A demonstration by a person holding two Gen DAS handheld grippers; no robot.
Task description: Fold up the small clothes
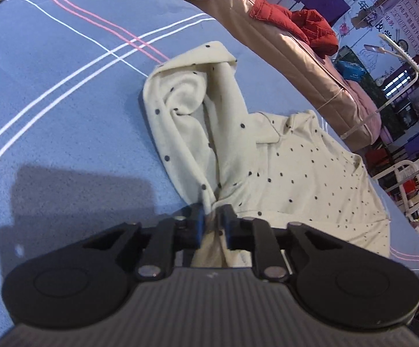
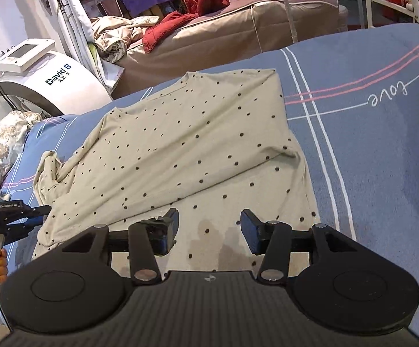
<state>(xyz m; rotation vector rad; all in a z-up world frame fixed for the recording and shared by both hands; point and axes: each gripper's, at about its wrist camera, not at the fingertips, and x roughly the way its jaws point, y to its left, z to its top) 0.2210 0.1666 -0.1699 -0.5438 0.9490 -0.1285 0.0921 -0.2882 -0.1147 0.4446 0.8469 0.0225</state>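
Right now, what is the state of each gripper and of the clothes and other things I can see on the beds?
Left gripper: shut on a bunched part of the dotted shirt.
Right gripper: open, over the shirt's near edge, holding nothing.
Dotted shirt: lying on the blue bedsheet, one side folded over, left sleeve crumpled.
Red jacket: crumpled on the other bed.

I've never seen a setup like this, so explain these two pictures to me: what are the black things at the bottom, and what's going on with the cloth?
No robot here: a person holds handheld tongs in each hand, each with a camera looking along its fingers. The left tongs are shut on a bunched sleeve of the cream polka-dot shirt. The right tongs are open above the shirt's hem. The shirt lies partly folded on a blue striped bedsheet.
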